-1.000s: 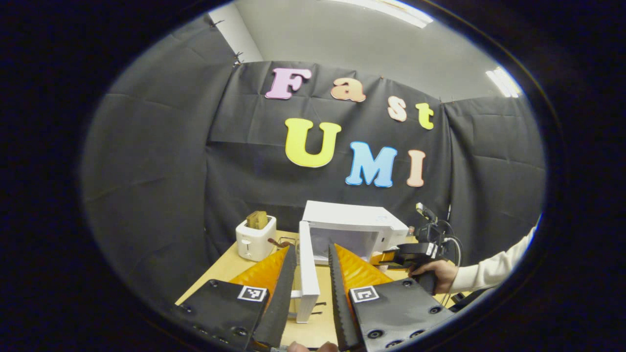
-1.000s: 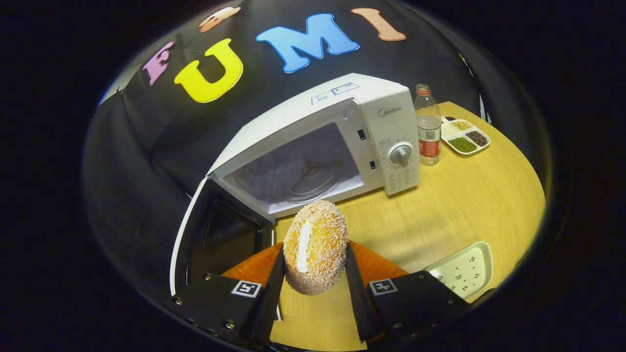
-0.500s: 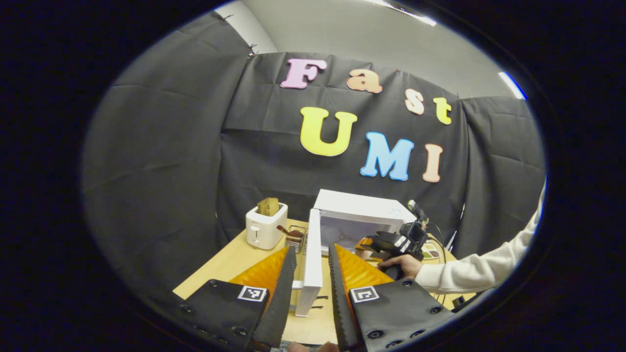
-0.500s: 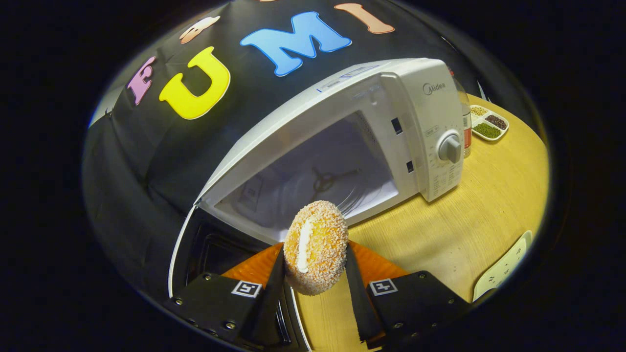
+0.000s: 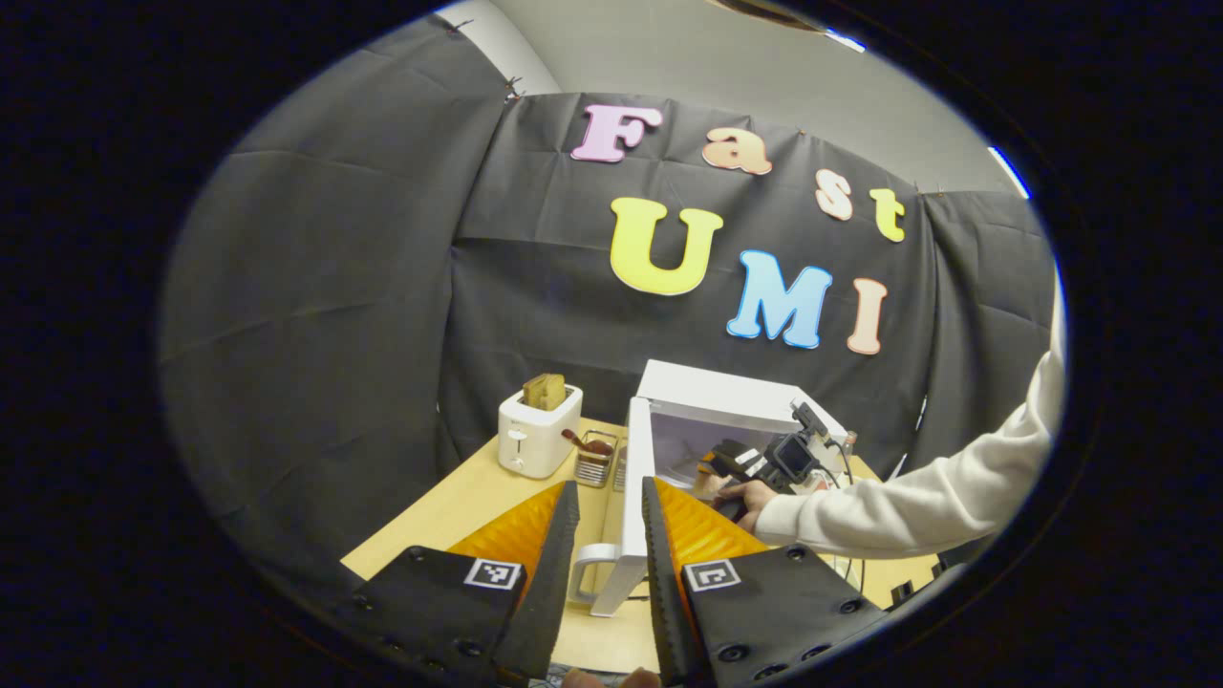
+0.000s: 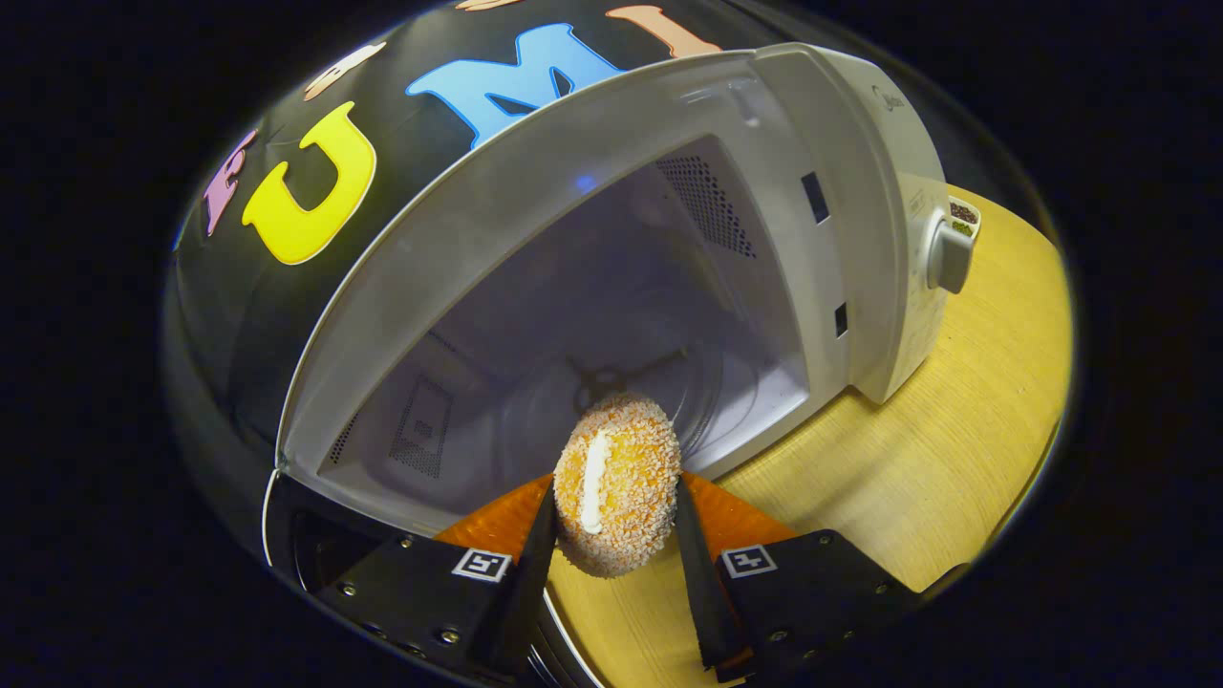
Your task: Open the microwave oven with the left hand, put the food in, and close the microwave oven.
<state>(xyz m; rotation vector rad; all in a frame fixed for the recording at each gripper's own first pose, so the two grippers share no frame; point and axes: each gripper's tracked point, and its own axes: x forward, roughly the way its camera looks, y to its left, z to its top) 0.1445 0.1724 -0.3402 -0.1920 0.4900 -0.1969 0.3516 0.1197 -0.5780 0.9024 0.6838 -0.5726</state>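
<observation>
The white microwave [image 6: 860,191] stands with its door swung wide. Its bare cavity with the glass turntable [image 6: 611,382] is right in front of my right gripper [image 6: 614,489]. That gripper is shut on a crumb-coated doughnut [image 6: 626,444] with a cream stripe, held at the cavity's mouth. In the left gripper view the door [image 5: 637,478] stands edge-on with its handle [image 5: 590,571], seen in the gap between the fingers of my left gripper [image 5: 608,485], which is open. Farther off, a hand [image 5: 750,497] in a pale sleeve holds the right gripper [image 5: 726,461] at the microwave [image 5: 726,397] opening.
A white toaster [image 5: 538,435] with a slice of bread and a small wire basket [image 5: 597,461] stand left of the microwave on the wooden table [image 5: 459,516]. The control dial [image 6: 946,253] sticks out on the right, with a small tray of grains [image 6: 963,215] behind it.
My right gripper has carried the doughnut forward from above the table to the cavity's mouth. The left gripper has drawn back and turned; the door now looks smaller and farther right.
</observation>
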